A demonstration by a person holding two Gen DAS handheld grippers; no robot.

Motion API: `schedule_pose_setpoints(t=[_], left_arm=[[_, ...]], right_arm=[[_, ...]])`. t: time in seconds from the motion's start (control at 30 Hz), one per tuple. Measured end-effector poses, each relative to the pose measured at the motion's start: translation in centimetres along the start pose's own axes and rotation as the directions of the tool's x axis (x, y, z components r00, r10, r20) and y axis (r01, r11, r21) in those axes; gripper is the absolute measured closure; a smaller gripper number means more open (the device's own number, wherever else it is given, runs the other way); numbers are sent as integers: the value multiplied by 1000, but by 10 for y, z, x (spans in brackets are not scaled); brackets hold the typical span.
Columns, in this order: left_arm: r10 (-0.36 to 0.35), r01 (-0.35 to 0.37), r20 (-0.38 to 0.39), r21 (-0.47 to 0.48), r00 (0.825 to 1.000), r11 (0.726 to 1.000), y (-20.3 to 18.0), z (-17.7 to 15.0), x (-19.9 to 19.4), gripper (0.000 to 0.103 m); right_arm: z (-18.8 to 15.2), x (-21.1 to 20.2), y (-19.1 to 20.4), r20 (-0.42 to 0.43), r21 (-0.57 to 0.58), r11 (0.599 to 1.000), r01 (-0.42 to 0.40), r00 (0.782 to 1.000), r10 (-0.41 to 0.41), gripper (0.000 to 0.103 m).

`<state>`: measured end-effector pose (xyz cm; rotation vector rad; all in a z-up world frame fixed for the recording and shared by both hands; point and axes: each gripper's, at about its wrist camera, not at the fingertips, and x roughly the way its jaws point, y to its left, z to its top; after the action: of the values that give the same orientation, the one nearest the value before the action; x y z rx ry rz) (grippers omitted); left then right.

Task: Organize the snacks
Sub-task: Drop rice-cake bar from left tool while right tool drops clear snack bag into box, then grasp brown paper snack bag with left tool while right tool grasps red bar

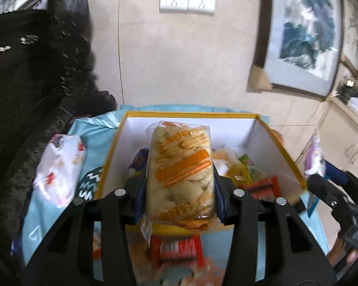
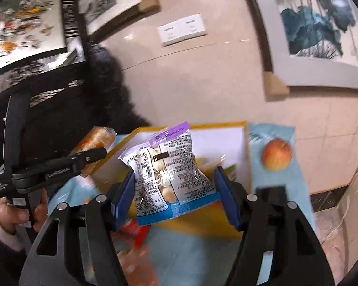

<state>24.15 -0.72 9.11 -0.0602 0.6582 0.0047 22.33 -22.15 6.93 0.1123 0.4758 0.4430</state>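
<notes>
My left gripper [image 1: 180, 188] is shut on a clear cracker pack with orange print [image 1: 181, 174], held over the near edge of the yellow box [image 1: 284, 152] with white inner walls. Several snack packets [image 1: 248, 171] lie inside the box. My right gripper [image 2: 174, 188] is shut on a clear and blue snack bag with a purple top [image 2: 169, 166], held above the box's [image 2: 241, 143] near side. The left gripper and its cracker pack [image 2: 95, 140] show at the left of the right wrist view.
A light blue cloth [image 1: 97, 143] covers the table. A white printed pack [image 1: 59, 169] lies left of the box, a red packet [image 1: 176, 250] in front of it. An apple [image 2: 276, 155] sits right of the box. Tiled wall, sockets and framed paintings stand behind.
</notes>
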Motion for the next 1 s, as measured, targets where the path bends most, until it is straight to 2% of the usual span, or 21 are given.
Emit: schedule_pose_setpoints(t=[0.1,0.13,0.17,0.2,0.27,0.4,0.53,0.67,0.83,1.0], left_arm=[[4,-3,-48,12,999,1000,-9,6,34,54],[12,-11,-60,17,998,1000,-10,5,43,47],[30,-29,-69,21,997,999,-12,4,48,23],[66,-65,-59,18,996,998,-10,2,49,11],[92,-92,-7,7,996,996,-6,-3,41,7],[72,-72,-5,-43,997,996,16,-10,20,5],[73,-75,-25,-97,997,992,37,-20,-2,5],[100,-102,-24,-115,995,988,53,-35,-28,4],[127,-133,-63,-103,990,986,65,-71,-50,2],[118,-130,-141,-82,983,988,66,-112,-41,2]], right_arm=[[2,33,-12,-54,31,999,45,998,-43,32],[0,47,-20,-84,64,995,71,994,-66,29],[-1,51,-24,-95,87,993,82,993,-74,25],[-3,52,-32,-91,129,988,80,993,-69,25],[-6,48,-35,-70,149,987,52,997,-42,22],[-13,22,-33,-25,131,990,40,999,-38,11],[-22,-4,-25,-18,100,994,38,999,-36,9],[-34,-27,-19,-15,98,995,30,999,-28,2],[-66,-55,-17,-58,117,993,32,998,-26,1],[-109,-73,-26,-121,180,982,51,992,-30,1]])
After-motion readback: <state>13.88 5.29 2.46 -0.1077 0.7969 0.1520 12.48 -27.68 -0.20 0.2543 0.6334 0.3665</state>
